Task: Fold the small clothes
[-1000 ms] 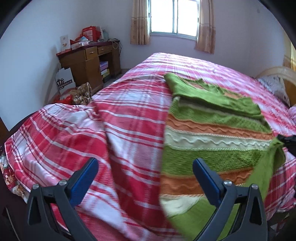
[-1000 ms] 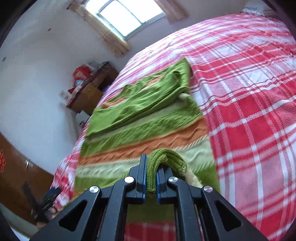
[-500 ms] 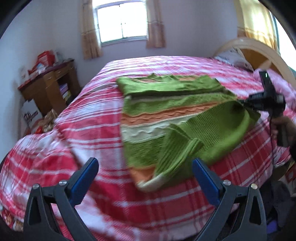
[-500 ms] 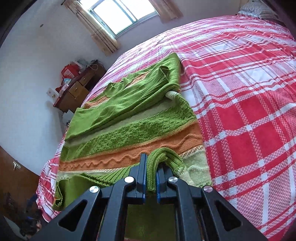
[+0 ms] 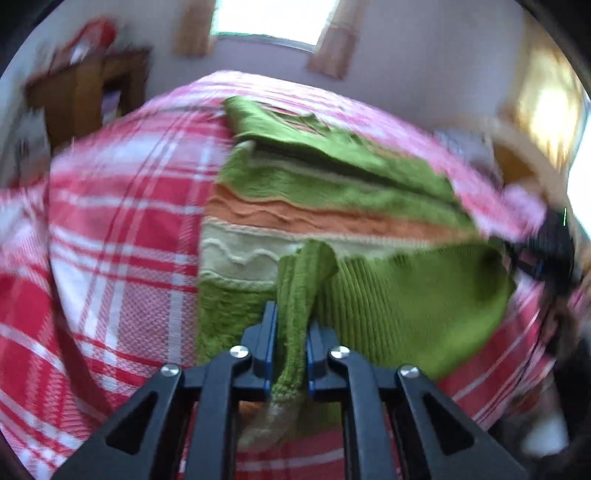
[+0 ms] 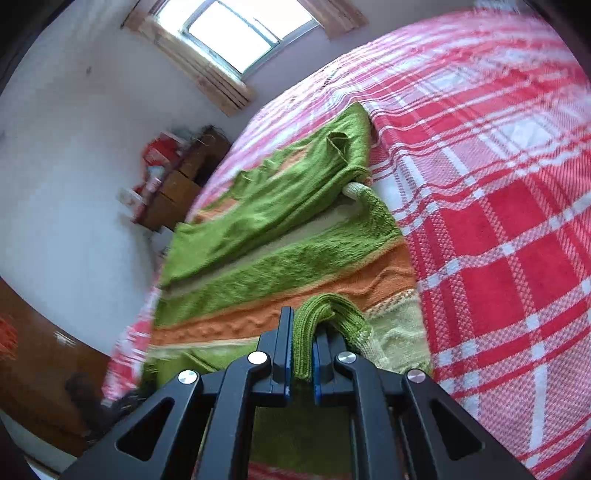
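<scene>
Honestly, with left gripper (image 5: 290, 350) freshly clamped on the sweater (image 5: 332, 192) hem ahead and right gripper (image 6: 301, 354) pinching its corner too, best lifting both evenly, keeping the edge taut.

Daylit from overexposed window (image 5: 273, 18) at twelve o'clock; left view motion-blurred, right sharper; fisheye-warped, vignetted edges.
</scene>
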